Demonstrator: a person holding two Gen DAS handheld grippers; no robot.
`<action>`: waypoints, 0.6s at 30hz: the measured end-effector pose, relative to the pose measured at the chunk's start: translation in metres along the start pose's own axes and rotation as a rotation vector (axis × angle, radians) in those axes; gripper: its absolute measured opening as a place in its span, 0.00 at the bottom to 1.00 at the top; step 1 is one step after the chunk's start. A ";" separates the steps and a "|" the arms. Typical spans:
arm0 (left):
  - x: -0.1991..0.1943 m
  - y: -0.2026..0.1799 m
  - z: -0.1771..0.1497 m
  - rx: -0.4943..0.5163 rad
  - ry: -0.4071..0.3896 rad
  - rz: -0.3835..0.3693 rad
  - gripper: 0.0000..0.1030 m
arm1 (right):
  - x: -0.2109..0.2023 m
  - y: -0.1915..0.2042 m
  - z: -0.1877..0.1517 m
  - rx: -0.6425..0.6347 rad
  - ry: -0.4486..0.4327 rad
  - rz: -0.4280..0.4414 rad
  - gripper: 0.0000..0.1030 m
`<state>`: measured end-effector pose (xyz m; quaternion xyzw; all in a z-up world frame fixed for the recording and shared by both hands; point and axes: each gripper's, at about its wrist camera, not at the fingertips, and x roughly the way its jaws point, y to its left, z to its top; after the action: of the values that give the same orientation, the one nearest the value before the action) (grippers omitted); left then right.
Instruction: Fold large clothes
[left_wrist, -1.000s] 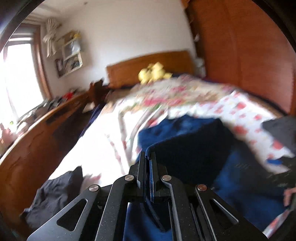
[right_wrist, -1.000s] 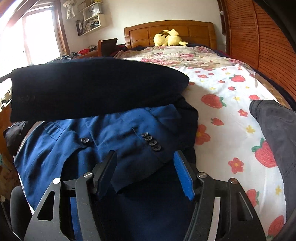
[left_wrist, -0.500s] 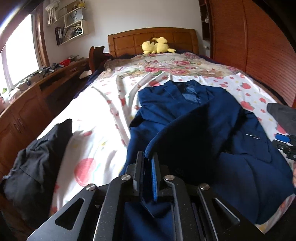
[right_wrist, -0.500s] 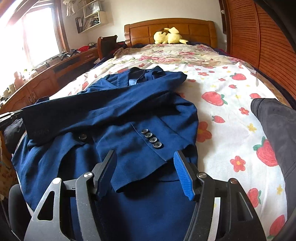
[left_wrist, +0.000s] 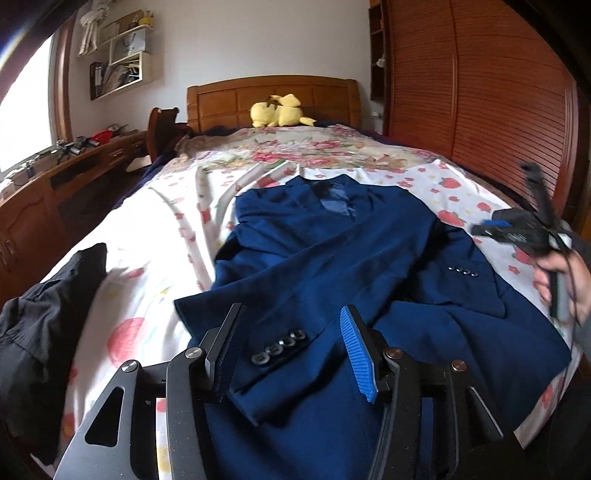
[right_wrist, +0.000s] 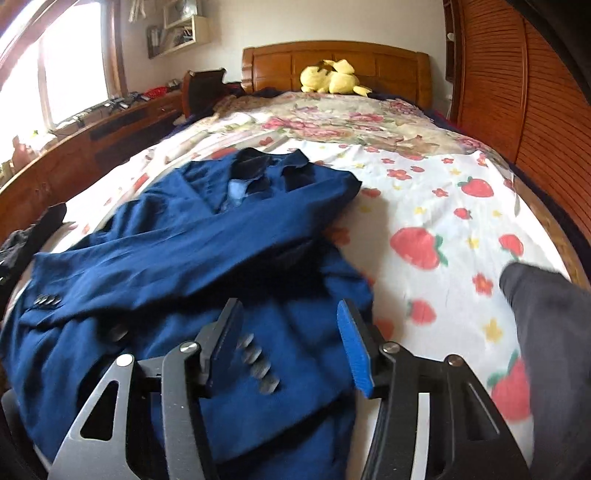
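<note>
A navy blue suit jacket (left_wrist: 332, 258) lies face up on the strawberry-print bed sheet (left_wrist: 155, 229), collar toward the headboard. One sleeve is folded across its chest, the cuff with buttons (left_wrist: 279, 347) lying just before my left gripper (left_wrist: 291, 343), which is open and empty above it. In the right wrist view the jacket (right_wrist: 177, 251) fills the left half. My right gripper (right_wrist: 288, 339) is open and empty over the other sleeve's cuff buttons (right_wrist: 258, 365). The right gripper also shows in the left wrist view (left_wrist: 517, 229), held in a hand.
A black garment (left_wrist: 40, 325) lies at the bed's left edge. A dark grey garment (right_wrist: 550, 332) lies at the right edge. A yellow plush toy (left_wrist: 280, 112) sits by the wooden headboard. A wooden desk (left_wrist: 55, 184) runs along the left, a slatted wardrobe (left_wrist: 480, 110) along the right.
My left gripper carried the sleeve across the jacket, laid it down on the chest and opened, releasing the cuff. The right gripper stayed open and shifted slightly right.
</note>
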<state>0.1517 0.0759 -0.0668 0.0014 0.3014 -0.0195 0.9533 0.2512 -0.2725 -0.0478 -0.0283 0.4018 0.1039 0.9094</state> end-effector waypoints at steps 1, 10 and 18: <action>0.003 0.000 0.000 0.007 -0.001 -0.008 0.53 | 0.006 -0.002 0.005 0.003 0.006 -0.003 0.51; 0.023 -0.004 -0.002 0.044 0.026 -0.067 0.53 | 0.090 -0.028 0.031 -0.007 0.116 0.015 0.44; 0.042 -0.015 0.022 0.045 0.005 -0.120 0.53 | 0.089 -0.069 0.033 0.086 0.102 -0.060 0.06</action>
<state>0.1978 0.0591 -0.0724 0.0046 0.3028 -0.0833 0.9494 0.3481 -0.3205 -0.0936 -0.0063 0.4506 0.0579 0.8908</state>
